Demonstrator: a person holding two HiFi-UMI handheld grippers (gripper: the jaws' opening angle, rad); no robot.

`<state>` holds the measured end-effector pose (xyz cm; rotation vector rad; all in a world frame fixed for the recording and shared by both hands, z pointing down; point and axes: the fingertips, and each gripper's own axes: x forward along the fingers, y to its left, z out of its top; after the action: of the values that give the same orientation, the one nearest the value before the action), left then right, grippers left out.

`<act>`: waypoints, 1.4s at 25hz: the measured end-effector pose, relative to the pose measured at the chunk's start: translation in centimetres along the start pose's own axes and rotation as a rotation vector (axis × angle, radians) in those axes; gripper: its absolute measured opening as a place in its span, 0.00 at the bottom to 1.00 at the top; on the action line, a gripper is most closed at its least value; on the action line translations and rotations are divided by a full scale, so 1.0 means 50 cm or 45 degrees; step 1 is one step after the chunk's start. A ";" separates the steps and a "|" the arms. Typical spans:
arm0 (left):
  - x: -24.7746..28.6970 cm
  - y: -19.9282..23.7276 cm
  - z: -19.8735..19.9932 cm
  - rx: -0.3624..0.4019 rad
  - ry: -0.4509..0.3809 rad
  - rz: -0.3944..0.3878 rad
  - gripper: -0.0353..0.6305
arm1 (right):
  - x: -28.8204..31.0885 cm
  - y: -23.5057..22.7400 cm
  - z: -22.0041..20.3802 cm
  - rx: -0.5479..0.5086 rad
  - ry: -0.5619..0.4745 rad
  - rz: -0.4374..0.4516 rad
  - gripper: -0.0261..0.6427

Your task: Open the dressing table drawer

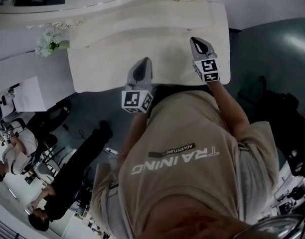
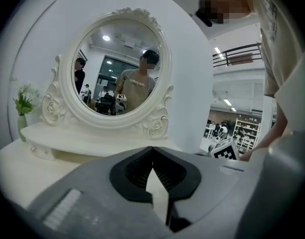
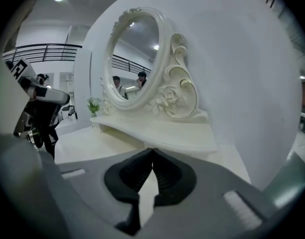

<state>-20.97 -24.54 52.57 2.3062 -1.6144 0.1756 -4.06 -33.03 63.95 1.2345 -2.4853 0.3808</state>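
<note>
A workroom with a grey floor surrounds the white dressing table [image 1: 107, 54]; bystanders stand at 8 o'clock in the head view. Flowers [image 1: 49, 40] sit at the tabletop's 10 o'clock and the mirror [image 2: 120, 68] at 12. The left gripper [image 1: 145, 61] and right gripper [image 1: 194, 40] hover near its front edge, jaws closed on nothing. The drawer is hidden below the tabletop in all 3 views, so opening has probably not begun.

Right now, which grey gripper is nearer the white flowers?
The left grey gripper: it hangs over the middle of the cream dressing table, on the side of the white flowers; the right grey gripper is farther away.
</note>
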 end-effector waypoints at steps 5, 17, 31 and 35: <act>0.057 -0.007 -0.009 0.027 0.062 -0.058 0.06 | 0.071 -0.048 -0.064 0.174 0.119 -0.087 0.20; 0.080 0.092 -0.004 0.011 0.132 -0.037 0.06 | 0.150 -0.082 -0.075 0.337 0.151 -0.345 0.24; -0.018 0.162 0.002 0.014 0.119 -0.048 0.06 | 0.125 -0.053 -0.089 0.358 0.158 -0.467 0.19; -0.019 0.144 0.019 0.026 0.083 -0.109 0.06 | 0.099 -0.034 -0.096 0.340 0.184 -0.469 0.19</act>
<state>-28.07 -26.25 52.77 2.3549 -1.4864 0.2457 -4.61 -35.74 70.51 1.6670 -2.0764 0.6892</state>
